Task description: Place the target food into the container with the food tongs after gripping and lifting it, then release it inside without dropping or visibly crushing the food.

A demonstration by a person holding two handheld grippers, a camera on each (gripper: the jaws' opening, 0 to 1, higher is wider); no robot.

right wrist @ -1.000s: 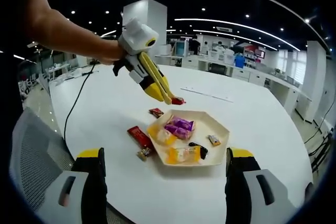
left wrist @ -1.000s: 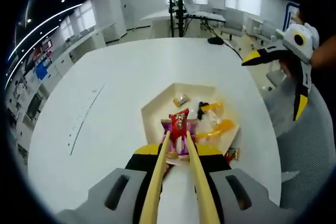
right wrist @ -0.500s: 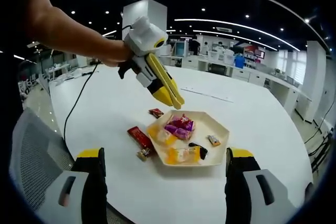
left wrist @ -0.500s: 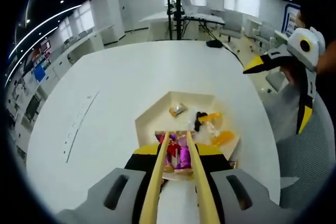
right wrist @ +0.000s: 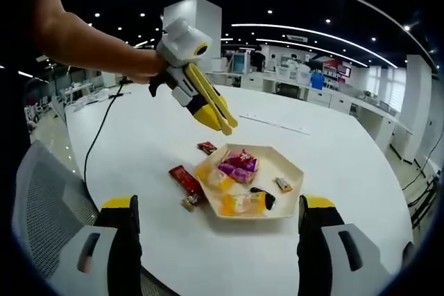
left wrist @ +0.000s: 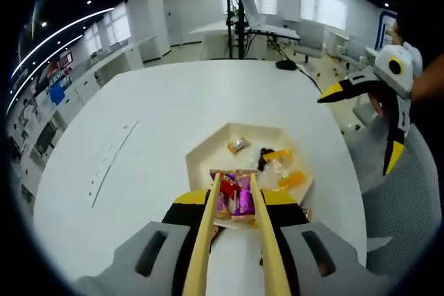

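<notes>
A: Where was the red candy when you looked?

B: A red-wrapped candy [right wrist: 243, 159] lay in the tray [right wrist: 291, 171] on top of the purple sweets [right wrist: 234, 172], at the tray's end nearest the left hand-held gripper [right wrist: 226, 126]. I judged it to be the target, now lying inside.

A: And that gripper, was it holding anything?

B: No. It carried the yellow tongs [left wrist: 234, 240], whose arms stood slightly apart with nothing between the tips. In the right gripper view the tips hung above the tray, clear of the candy.

A: Which way did the candy lie from the tips?

B: Straight below and a little ahead. In the left gripper view the red wrapper [left wrist: 225, 186] showed between the two tong arms, near the tips. Its long axis I could not tell; it looked crumpled.

A: The other one?

B: The right hand-held gripper [right wrist: 215, 247] stood wide open and empty, well back from the tray at the counter [right wrist: 347, 136] edge. More wrapped sweets lay beside the tray: a dark red bar [right wrist: 183, 179] and a small red piece [right wrist: 206, 148]. The left was plainly nearer to both.
</notes>
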